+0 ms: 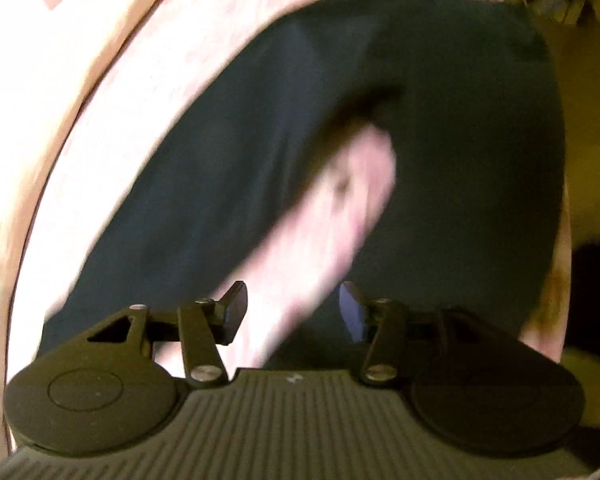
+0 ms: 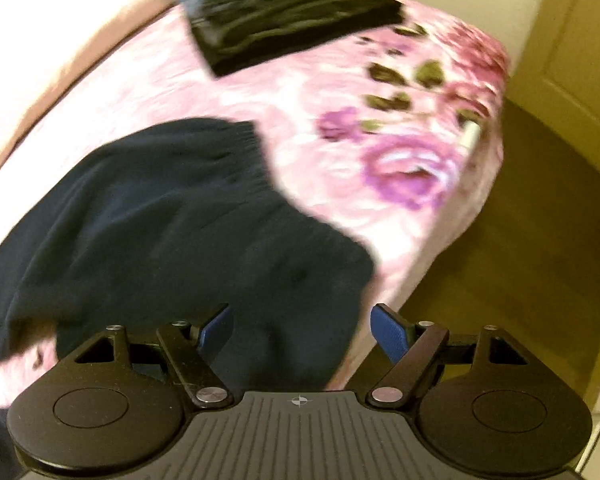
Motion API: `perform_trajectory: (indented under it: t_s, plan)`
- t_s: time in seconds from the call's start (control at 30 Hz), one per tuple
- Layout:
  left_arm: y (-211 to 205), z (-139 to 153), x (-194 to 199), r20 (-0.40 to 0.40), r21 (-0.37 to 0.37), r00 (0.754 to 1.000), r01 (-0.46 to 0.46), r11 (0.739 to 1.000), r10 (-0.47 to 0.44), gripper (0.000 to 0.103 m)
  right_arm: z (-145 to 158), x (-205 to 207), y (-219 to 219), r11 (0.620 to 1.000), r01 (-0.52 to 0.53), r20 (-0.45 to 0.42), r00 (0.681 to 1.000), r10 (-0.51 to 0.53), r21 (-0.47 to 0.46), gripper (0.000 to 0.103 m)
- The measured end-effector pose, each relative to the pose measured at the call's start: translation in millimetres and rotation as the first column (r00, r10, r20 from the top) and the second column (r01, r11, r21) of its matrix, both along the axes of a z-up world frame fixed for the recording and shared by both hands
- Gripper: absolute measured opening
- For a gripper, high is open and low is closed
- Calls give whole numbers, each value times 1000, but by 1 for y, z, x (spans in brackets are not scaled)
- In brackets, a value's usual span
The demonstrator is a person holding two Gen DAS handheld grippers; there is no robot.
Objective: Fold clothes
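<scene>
**Both jaws empty over the dark garment, between grasps**

Jaws on both sides stand apart with nothing between them: my left gripper is part open, my right gripper spread wide, blue pads bare. Neither pad presses on cloth, so I read both as released.

Step in hand, as I judge it: the garment is laid out on the bed and I am between holds, placing the grippers for the next fold. Both views are smeared, so fine detail is poor.

The garment looks like dark trousers or shorts, navy to black, of soft matt cloth. In the right wrist view its gathered elastic waistband lies at the garment's far edge, toward the middle of the bed, and my right gripper hangs over the garment's near corner, close to the bed's edge. In the left wrist view two dark legs run away from my left gripper with a wedge of pink bedcover showing between them; the gripper sits over that gap, near what I take for the crotch.

Beyond the waistband, further up the bed, sits a stack of dark folded clothes, well apart from the garment.

Next, I think, each gripper must drop to an edge, pinch a single layer cleanly, and carry one leg over the other. Soft cloth may bunch or slip.
</scene>
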State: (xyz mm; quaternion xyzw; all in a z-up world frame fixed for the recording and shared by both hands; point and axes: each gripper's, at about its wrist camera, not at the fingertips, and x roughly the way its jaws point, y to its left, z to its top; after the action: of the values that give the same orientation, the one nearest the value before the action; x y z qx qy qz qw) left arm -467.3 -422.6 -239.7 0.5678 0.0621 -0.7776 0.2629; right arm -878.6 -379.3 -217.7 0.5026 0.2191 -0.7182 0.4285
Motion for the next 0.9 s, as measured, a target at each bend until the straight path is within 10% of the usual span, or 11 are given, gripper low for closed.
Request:
perform_trajectory:
  t_s: [0.23,0.57,0.63,0.77,0.9]
  plan:
    - [-89,9,-180,-120,20,965,238,971,-234,59,-28,-40,22,997,68,196,979,-58,-47,78]
    - [-149,-66,-370,-96,165,857,516,841,-507,64,-38,-39,25,975,163,377,921,-96,-150,73]
    - [-152,-85,-394,-73,274,844,530,803,-532,57,-43,-46,26,969,202,398,908,-130,-145,56]
    - [-150,-90,-400,-57,353,806,568,744,-588,12,-55,-61,27,954,276,441,875,-199,-117,20]
    - [-161,-58,-384,-110,264,831,553,790,-545,5,-43,-72,19,956,270,449,873,-192,-117,6]
